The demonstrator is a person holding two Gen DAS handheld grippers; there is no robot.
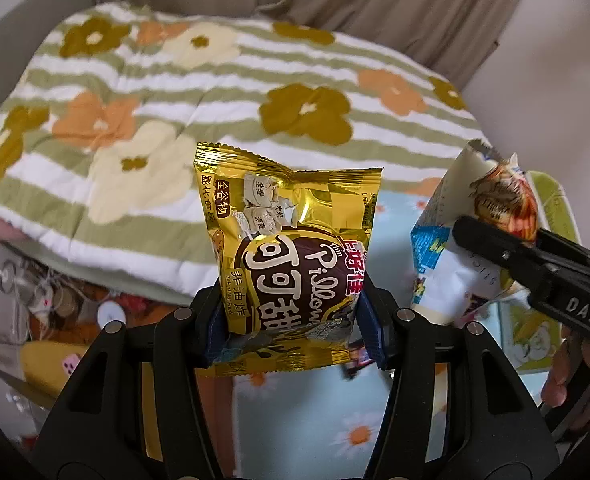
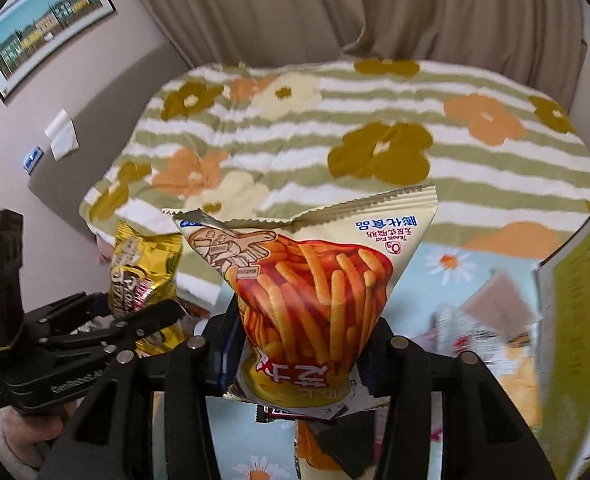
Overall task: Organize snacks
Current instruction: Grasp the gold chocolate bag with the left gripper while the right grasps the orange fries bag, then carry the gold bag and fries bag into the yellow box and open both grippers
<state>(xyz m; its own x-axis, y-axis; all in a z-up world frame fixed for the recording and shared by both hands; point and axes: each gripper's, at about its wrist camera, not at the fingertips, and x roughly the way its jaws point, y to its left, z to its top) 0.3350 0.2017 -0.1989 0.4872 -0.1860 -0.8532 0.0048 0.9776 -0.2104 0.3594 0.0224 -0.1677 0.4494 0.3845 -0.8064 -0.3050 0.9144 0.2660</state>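
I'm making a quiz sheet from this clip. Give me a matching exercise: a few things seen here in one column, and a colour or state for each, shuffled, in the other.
Things:
1. gold snack bag
2. fries snack bag
3. quilt
4. framed picture

States:
A. hangs on the wall
B. clamped in the right gripper
C. striped green and white, with flowers
D. clamped in the left gripper

Pairs: 1-D, 2-B, 3-C, 4-A
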